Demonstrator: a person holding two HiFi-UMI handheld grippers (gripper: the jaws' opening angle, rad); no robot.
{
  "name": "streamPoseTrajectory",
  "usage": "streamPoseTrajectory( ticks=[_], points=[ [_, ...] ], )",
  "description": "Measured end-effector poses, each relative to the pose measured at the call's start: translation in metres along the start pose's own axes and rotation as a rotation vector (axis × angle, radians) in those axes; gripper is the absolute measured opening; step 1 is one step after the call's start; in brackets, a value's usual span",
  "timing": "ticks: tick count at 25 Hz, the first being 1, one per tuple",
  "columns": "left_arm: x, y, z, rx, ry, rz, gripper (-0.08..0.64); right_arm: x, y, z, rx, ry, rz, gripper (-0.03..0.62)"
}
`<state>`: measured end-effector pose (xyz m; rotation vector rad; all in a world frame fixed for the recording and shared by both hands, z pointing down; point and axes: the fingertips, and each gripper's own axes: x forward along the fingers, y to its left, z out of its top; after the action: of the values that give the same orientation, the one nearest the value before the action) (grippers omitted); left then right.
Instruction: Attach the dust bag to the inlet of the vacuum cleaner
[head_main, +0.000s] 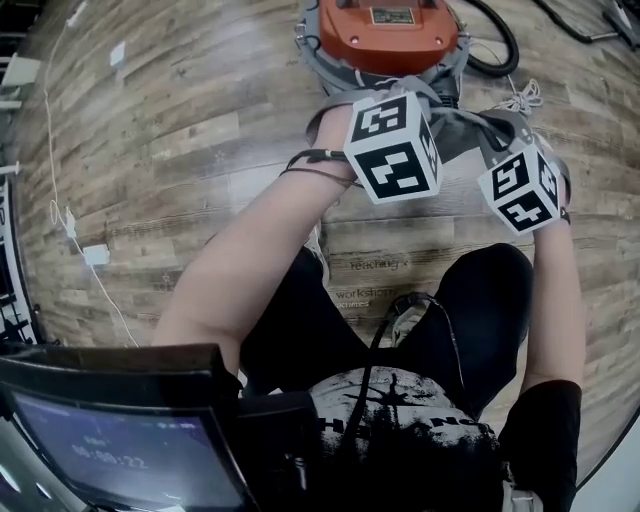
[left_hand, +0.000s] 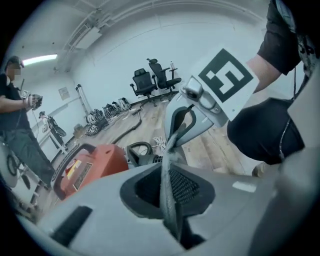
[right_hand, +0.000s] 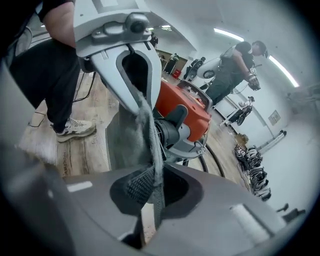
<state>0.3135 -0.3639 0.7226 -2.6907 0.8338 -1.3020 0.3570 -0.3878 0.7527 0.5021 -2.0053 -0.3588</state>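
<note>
The orange vacuum cleaner (head_main: 385, 30) stands on the wood floor ahead of me, its black inlet (right_hand: 167, 132) facing the grippers. The grey cloth dust bag (head_main: 468, 126) hangs stretched between both grippers, just short of the vacuum. My left gripper (left_hand: 167, 175) is shut on one edge of the bag's fabric (left_hand: 170, 200). My right gripper (right_hand: 152, 187) is shut on the opposite edge, where the grey fabric (right_hand: 127, 135) hangs down beside the inlet. Each gripper faces the other with the cloth pulled taut between them. The bag's opening is hidden.
A black hose (head_main: 497, 45) curls to the vacuum's right, and a white cord (head_main: 70, 225) runs down the floor at the left. Another person (right_hand: 230, 70) stands beyond the vacuum. Office chairs (left_hand: 155, 80) are at the room's far end. My legs and shoe (right_hand: 75, 129) are close behind.
</note>
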Motion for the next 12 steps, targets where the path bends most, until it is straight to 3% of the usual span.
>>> streamPoseTrajectory(
  ticks=[2,7,10,12],
  points=[
    [0.001,0.0,-0.001,-0.005,0.001,0.0,0.031,0.0,-0.001,0.0,0.016,-0.003,0.002,0.02],
    [0.0,-0.004,-0.027,-0.133,0.051,-0.058,0.03,-0.01,-0.009,0.029,-0.015,-0.043,-0.028,0.021],
    [0.008,-0.011,-0.04,-0.126,0.115,-0.077,0.031,-0.015,-0.008,0.043,-0.09,-0.043,-0.055,0.025],
    [0.01,-0.012,-0.041,-0.095,0.126,-0.071,0.031,-0.016,-0.007,0.043,-0.091,-0.054,-0.062,0.026]
  ],
)
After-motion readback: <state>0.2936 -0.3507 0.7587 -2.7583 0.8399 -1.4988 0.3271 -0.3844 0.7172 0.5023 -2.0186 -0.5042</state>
